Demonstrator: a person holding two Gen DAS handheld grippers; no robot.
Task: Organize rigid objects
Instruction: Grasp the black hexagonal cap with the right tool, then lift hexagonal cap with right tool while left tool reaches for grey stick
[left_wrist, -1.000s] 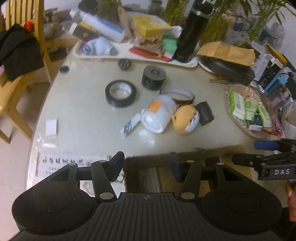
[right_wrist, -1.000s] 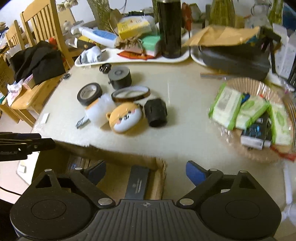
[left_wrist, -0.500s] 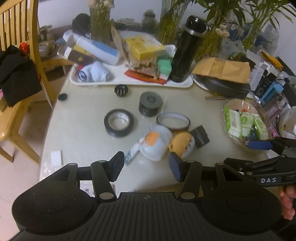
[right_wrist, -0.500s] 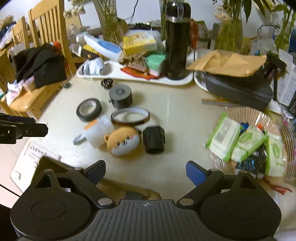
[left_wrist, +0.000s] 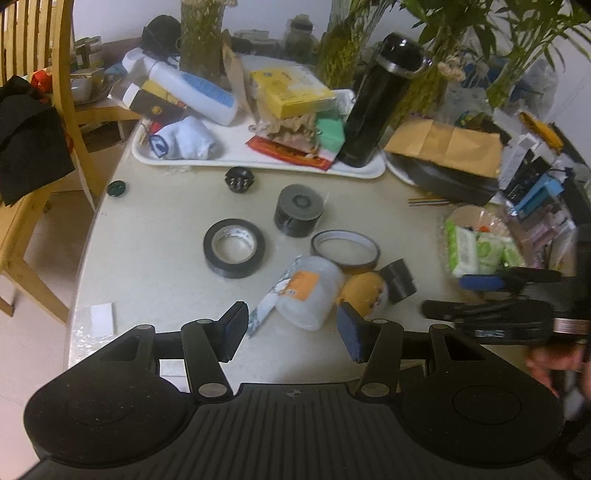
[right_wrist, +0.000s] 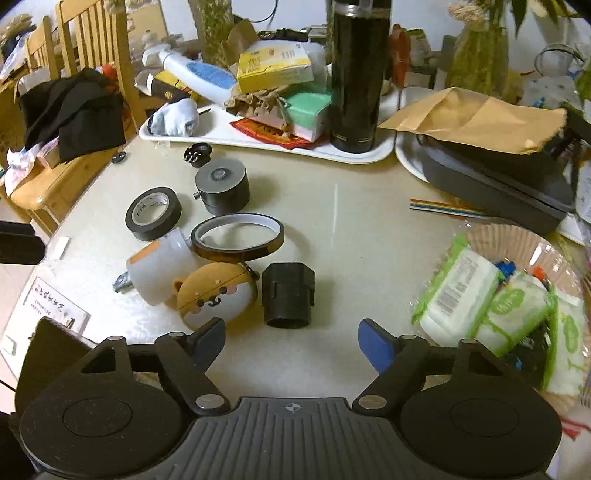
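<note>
**Both claws released above the cluttered tabletop**

Low in the right wrist view, the right claw (right_wrist: 291, 341) stood released, nothing between its jaws, which had just been closing. Directly above it a black hexagonal cap (right_wrist: 288, 294) lay on the tabletop (right_wrist: 369, 229), touching a shiba-faced round case (right_wrist: 216, 295) left of it. In the left wrist view the left claw (left_wrist: 291, 332) gaped empty below a white jar (left_wrist: 306, 291) bearing an unreadable orange label.
</note>
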